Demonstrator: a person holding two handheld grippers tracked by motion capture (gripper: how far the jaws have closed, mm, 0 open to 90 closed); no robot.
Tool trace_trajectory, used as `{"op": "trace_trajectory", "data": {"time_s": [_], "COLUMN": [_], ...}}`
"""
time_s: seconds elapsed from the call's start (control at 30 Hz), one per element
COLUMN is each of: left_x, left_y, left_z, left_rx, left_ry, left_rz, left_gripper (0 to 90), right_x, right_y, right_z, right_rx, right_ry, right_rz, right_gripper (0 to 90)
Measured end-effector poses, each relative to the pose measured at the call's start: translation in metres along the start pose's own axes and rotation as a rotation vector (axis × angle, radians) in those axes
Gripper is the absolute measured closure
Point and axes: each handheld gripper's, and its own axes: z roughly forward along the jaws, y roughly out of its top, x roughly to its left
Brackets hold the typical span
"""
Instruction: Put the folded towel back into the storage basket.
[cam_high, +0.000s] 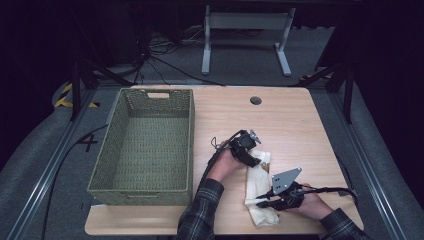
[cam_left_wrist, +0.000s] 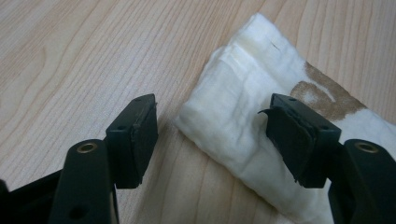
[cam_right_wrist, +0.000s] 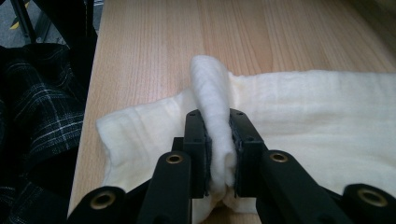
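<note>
A cream cloth (cam_high: 256, 179), folded into a long strip with a brown print (cam_left_wrist: 322, 95) on it, lies on the wooden table (cam_high: 300, 125) in front of the person. My left gripper (cam_high: 257, 161) hovers at the strip's far end, open. In the left gripper view one corner of the cloth (cam_left_wrist: 233, 116) lies between the wide-apart jaws of my left gripper (cam_left_wrist: 212, 103), and neither pad presses on it. My right gripper (cam_high: 253, 202) is at the near end. In the right gripper view, my right gripper (cam_right_wrist: 216, 116) is shut on a raised fold of the cloth (cam_right_wrist: 303, 107).
A green woven basket (cam_high: 190, 145) stands on the table's left half, close beside the left hand. A round cable hole (cam_high: 256, 100) sits near the far edge. A plaid sleeve (cam_right_wrist: 42, 102) lies by the table's near edge.
</note>
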Motion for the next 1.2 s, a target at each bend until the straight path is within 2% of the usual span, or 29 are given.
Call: {"op": "trace_trajectory", "data": {"time_s": [0.03, 0.1, 0.13, 0.27, 0.3, 0.4, 0.53, 0.77, 0.9, 1.0, 1.2], "left_x": [0.000, 0.000, 0.000, -0.001, -0.001, -0.002, -0.003, -0.004, -0.010, -0.016, -0.028], "left_y": [0.001, 0.001, 0.001, 0.001, 0.001, 0.000, 0.000, -0.001, 0.002, 0.004, 0.009], "left_z": [0.000, 0.000, -0.001, -0.001, -0.001, -0.001, -0.002, -0.008, -0.022, -0.032, -0.049], "left_rx": [0.000, -0.002, 0.000, -0.009, -0.007, -0.013, -0.015, -0.031, -0.069, -0.089, -0.093], "left_ry": [-0.005, -0.011, -0.020, -0.042, -0.050, -0.055, -0.066, -0.062, -0.055, -0.047, -0.027], "left_rz": [0.014, 0.015, 0.017, 0.030, 0.043, 0.046, 0.049, 0.037, 0.042, 0.036, 0.030], "left_gripper": [40.8, 47.1, 47.1, 64.1, 66.9, 75.3, 79.6, 80.9, 81.0, 81.0, 81.0], "right_x": [0.000, 0.000, 0.000, 0.000, 0.000, -0.001, -0.001, -0.002, -0.004, -0.006, -0.012], "right_y": [0.000, 0.000, 0.000, 0.000, 0.000, 0.000, 0.001, 0.003, 0.007, 0.011, 0.017], "right_z": [0.000, 0.000, 0.000, 0.000, 0.000, 0.000, 0.000, -0.001, -0.009, -0.017, -0.033], "right_rx": [0.000, 0.000, 0.000, 0.000, 0.001, 0.000, 0.003, 0.008, -0.024, -0.058, -0.100], "right_ry": [0.001, 0.001, 0.000, 0.002, 0.003, 0.004, 0.010, 0.016, 0.018, 0.002, -0.019], "right_rz": [0.001, 0.001, 0.002, 0.000, 0.002, 0.004, 0.013, 0.022, 0.031, 0.044, 0.075], "right_gripper": [79.8, 79.8, 79.8, 79.8, 79.7, 79.8, 79.8, 79.9, 79.9, 79.8, 79.7]}}
